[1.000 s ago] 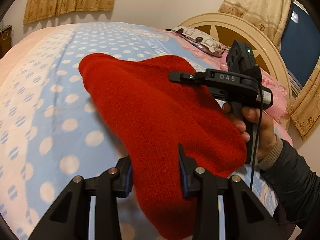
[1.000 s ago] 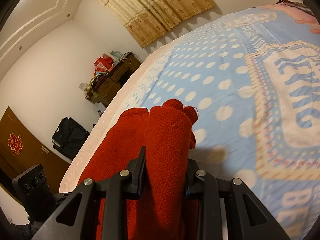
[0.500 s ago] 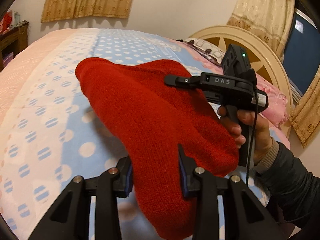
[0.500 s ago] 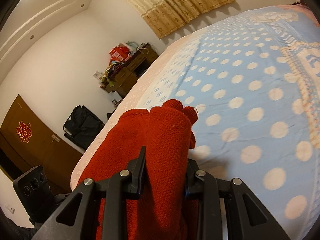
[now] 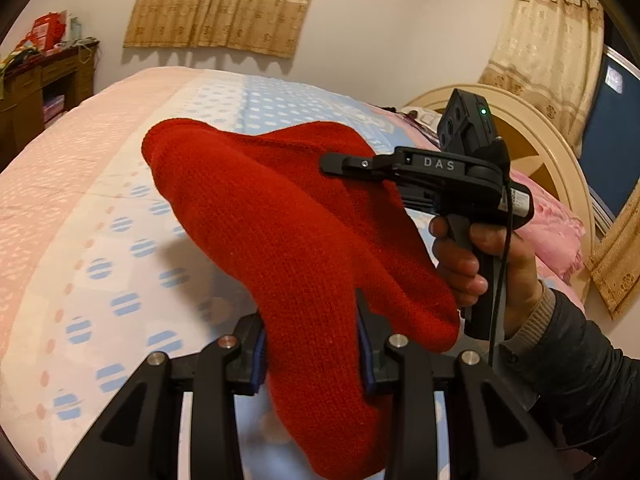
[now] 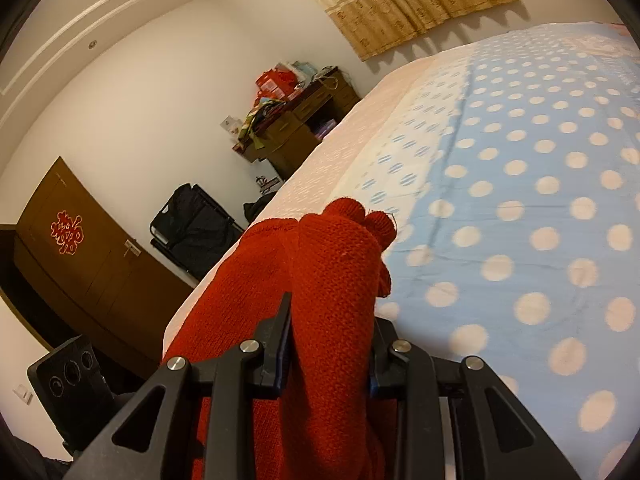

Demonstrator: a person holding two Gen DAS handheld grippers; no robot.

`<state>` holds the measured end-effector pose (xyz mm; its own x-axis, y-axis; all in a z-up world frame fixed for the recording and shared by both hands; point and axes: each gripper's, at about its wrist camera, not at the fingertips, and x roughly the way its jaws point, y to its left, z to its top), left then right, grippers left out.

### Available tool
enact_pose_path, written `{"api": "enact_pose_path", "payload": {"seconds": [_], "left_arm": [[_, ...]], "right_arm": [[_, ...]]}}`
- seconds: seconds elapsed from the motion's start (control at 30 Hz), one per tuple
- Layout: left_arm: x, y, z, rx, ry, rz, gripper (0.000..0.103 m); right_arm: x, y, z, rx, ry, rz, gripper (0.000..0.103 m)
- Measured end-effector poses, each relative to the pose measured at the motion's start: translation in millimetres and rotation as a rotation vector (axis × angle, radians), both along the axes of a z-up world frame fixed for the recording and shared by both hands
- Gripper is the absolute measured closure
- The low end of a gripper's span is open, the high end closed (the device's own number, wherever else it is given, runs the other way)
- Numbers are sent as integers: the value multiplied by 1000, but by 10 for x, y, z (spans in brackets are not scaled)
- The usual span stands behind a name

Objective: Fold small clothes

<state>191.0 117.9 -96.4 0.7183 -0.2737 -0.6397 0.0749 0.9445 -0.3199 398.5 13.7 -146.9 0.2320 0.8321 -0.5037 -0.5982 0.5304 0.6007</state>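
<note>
Bed: wide bed with blue polka-dot and pink cover (image 5: pixel 100 216), lying under the work, nothing laid on it.
Garment: red knitted woollen garment (image 5: pixel 280 232), doubled over, carried in the air above the bed, not set down.
Left claw (image 5: pixel 310 344): clenched on the near end of the knit.
Right claw (image 6: pixel 330 332): clenched on a bunched fold.
Progress: fold half made; laying flat and smoothing left, by the look.
Change: same grips; view swung toward the dresser side, pink border now below.

The bed (image 5: pixel 92 216) is covered by a quilt (image 6: pixel 520 184) printed light blue with pale dots, bordered by a white band with striped blue dots and a pink strip along the edge. Pink pillows (image 5: pixel 560 232) are seen lying at its head, toward 3 o'clock in the left wrist view, against a cream headboard (image 5: pixel 560 148).
</note>
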Motion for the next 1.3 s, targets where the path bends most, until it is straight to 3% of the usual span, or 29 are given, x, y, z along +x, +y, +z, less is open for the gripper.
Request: {"api": "enact_pose_path", "payload": {"seconds": [0.77, 1.3], "left_arm": [[-268, 396, -106, -21, -11, 134, 67], [-461, 666, -293, -53, 20, 222, 67]], "right_arm": [[-59, 854, -40, -11, 27, 118, 74], [-148, 1497, -187, -80, 43, 199, 74]]}}
